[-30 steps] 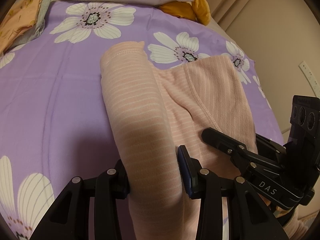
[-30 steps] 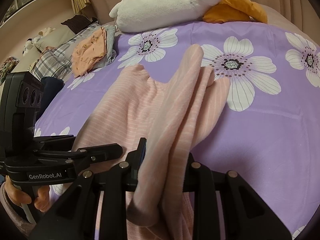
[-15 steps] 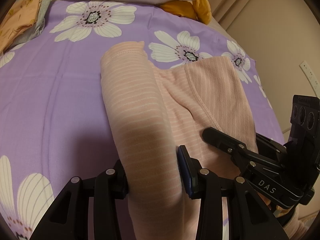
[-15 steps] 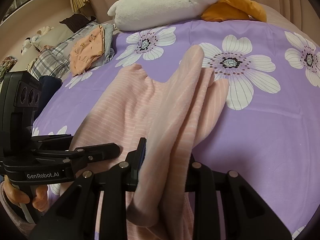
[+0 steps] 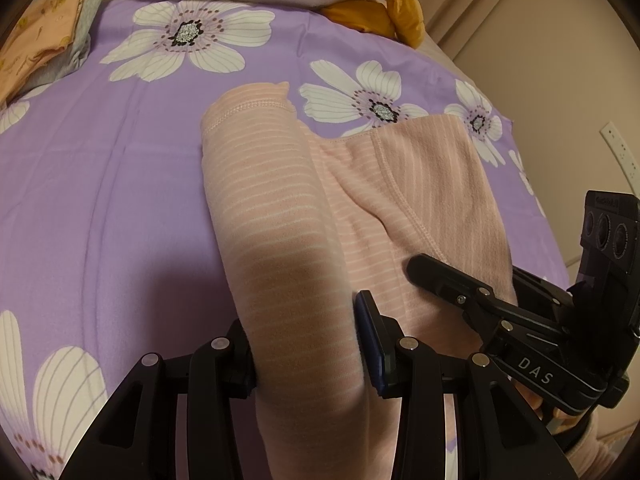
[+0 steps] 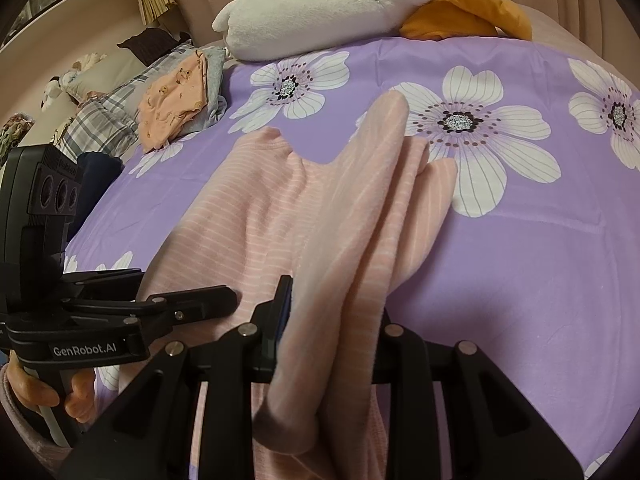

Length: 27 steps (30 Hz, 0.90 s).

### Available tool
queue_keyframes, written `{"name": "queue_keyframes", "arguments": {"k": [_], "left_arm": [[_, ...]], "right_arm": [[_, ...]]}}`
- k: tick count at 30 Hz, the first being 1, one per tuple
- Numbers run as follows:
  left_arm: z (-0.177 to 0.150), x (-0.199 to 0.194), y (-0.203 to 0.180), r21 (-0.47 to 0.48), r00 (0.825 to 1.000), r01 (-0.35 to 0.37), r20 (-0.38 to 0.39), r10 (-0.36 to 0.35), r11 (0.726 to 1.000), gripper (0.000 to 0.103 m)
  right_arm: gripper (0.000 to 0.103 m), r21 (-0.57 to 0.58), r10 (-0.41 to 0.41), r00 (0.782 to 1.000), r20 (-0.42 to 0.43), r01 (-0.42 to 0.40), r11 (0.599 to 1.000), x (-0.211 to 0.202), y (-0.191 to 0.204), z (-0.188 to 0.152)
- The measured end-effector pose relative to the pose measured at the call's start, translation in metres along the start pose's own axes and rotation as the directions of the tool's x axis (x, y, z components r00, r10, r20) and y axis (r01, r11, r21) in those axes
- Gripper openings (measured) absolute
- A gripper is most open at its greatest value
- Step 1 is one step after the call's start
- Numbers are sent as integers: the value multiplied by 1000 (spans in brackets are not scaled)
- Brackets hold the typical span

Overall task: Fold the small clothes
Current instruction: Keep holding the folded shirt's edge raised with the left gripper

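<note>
A pink garment with thin white stripes (image 5: 400, 216) lies on the purple flowered bedsheet (image 5: 100, 200). My left gripper (image 5: 306, 344) is shut on its left edge, a thick fold of fabric rising between the pads. In the right wrist view the same pink garment (image 6: 256, 216) spreads toward the back, and my right gripper (image 6: 334, 320) is shut on its bunched right edge, which drapes down over the jaws. Each gripper shows in the other's view: the right gripper (image 5: 500, 304) beside the left one, the left gripper (image 6: 160, 304) at the lower left, held by a hand (image 6: 44, 396).
A white and orange plush toy (image 6: 340, 4) lies at the head of the bed. A stack of folded small clothes (image 6: 180, 96) sits at the back left, beside plaid fabric (image 6: 100, 124). A wall (image 5: 540, 60) stands to the right of the bed.
</note>
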<state>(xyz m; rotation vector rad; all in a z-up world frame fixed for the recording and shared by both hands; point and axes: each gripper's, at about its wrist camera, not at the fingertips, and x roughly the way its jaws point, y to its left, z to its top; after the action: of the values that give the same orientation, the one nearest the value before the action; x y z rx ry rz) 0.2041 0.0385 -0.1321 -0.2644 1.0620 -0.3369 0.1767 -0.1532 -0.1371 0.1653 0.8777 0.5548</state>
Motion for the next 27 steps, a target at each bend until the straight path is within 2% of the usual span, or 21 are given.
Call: {"name": "queue_keyframes", "arguments": {"k": [27], "left_arm": [[0, 3, 2, -5, 1000, 1, -4, -1, 1000, 40]], "right_arm": [[30, 39, 0, 1000, -10, 0, 999, 5, -9, -4]]}}
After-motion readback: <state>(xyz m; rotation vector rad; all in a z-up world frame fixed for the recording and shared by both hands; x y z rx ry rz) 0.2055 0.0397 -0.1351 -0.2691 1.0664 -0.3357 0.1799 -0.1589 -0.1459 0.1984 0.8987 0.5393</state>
